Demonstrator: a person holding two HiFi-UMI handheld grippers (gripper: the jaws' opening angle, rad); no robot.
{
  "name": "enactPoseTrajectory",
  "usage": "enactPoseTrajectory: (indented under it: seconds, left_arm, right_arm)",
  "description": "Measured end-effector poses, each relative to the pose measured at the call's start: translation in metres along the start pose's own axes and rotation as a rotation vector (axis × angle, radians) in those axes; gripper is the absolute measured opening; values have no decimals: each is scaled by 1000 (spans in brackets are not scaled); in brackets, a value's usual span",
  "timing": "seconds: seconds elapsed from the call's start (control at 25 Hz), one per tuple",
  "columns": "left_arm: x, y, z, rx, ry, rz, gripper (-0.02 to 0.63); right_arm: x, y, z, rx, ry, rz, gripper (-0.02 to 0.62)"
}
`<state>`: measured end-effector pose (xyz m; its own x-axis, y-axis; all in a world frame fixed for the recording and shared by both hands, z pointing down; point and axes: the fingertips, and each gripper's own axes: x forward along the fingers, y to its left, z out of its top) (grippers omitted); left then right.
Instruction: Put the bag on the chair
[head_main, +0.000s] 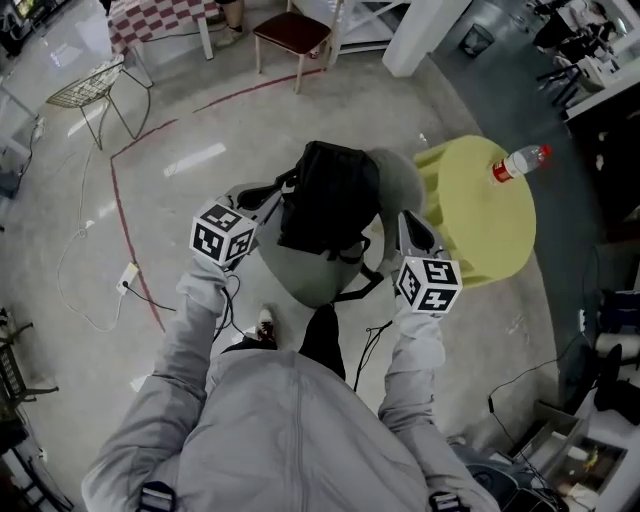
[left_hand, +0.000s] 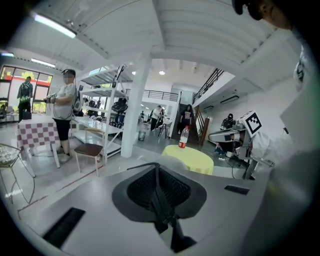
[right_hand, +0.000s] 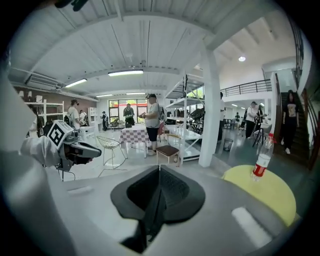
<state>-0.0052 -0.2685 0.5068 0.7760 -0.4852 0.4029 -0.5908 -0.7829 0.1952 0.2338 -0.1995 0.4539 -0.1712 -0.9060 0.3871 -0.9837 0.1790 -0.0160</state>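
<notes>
A grey and black bag (head_main: 325, 200) hangs above the floor between my two grippers in the head view. My left gripper (head_main: 272, 192) grips its left edge by a black strap. My right gripper (head_main: 405, 225) holds the grey right side. In the left gripper view the jaws (left_hand: 159, 200) stand together with a dark strip pinched between the pads. The right gripper view shows the same at its jaws (right_hand: 159, 192). The chair (head_main: 292, 32) with a dark red seat stands far ahead, also seen in the left gripper view (left_hand: 89, 150) and the right gripper view (right_hand: 167, 150).
A round yellow table (head_main: 480, 230) with a plastic bottle (head_main: 520, 162) stands just right of the bag. A white pillar (head_main: 425, 35) rises beside the chair. A wire chair (head_main: 88, 88), a checkered table (head_main: 160, 18) and a floor cable with a socket strip (head_main: 128, 277) lie to the left. A person (left_hand: 64, 115) stands by the checkered table.
</notes>
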Motion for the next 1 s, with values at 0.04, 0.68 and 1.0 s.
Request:
enactPoseTrajectory:
  seconds: [0.04,0.68,1.0]
  left_arm:
    - [-5,-4,10,21,-25,-7,20]
    - [-85,-66,89,236,-220,-51,6]
    - [-112,-72,117,293,-288,-6,6]
  right_arm:
    - [-5,5,7,-7,-16,-5,15]
    - [-65,88,83,-87,-195,13,11]
    - [-76,109,102,-116,-237,27,11]
